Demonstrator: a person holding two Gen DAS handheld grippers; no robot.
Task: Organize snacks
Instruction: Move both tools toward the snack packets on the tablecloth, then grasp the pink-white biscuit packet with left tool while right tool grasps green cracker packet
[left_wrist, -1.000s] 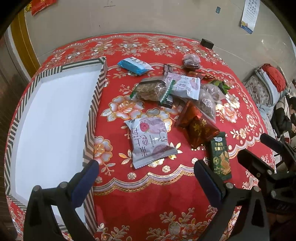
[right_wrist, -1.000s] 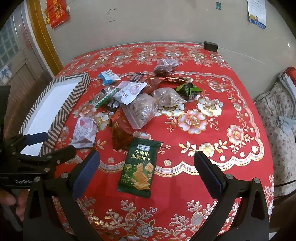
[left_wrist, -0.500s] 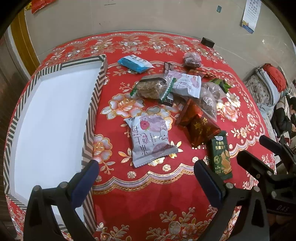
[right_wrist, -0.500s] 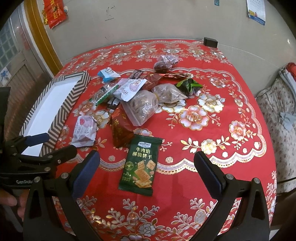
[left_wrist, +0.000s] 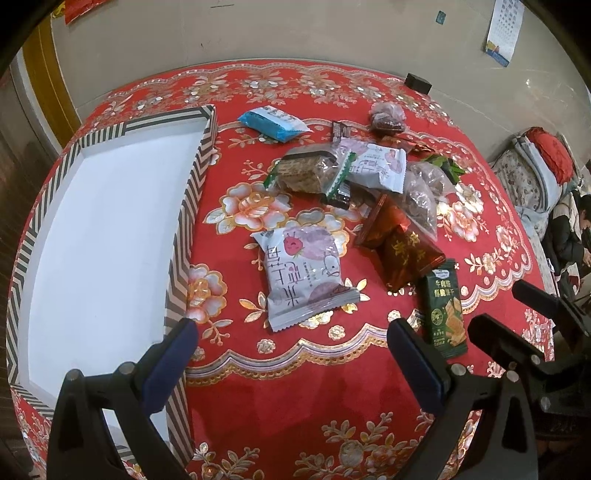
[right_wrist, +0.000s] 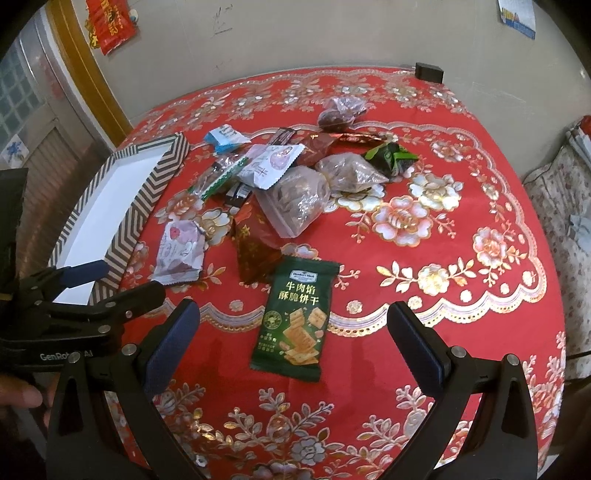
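Observation:
Several snack packets lie scattered on a red floral tablecloth (left_wrist: 295, 387). A white-and-purple packet (left_wrist: 304, 275) lies just beyond my left gripper (left_wrist: 291, 354), which is open and holds nothing. A green biscuit packet (right_wrist: 295, 317) rests flat between and just beyond the pads of my right gripper (right_wrist: 291, 339), also open and holding nothing. Left of the pile stands a box (left_wrist: 184, 229) with a zigzag rim and a white inside. In the right wrist view the same box (right_wrist: 147, 192) and the white-and-purple packet (right_wrist: 179, 251) sit at the left.
Further back lie a dark red packet (left_wrist: 402, 251), clear bags of nuts (right_wrist: 299, 199), a blue packet (left_wrist: 271, 123) and a small black block (left_wrist: 417, 82) by the wall. A person sits at the far right (left_wrist: 569, 236). A hand (right_wrist: 18, 395) holds the left gripper's handle.
Both grippers have eased forward and slightly down toward the table, so the packets appear a little closer. Both remain open. No packet has moved.

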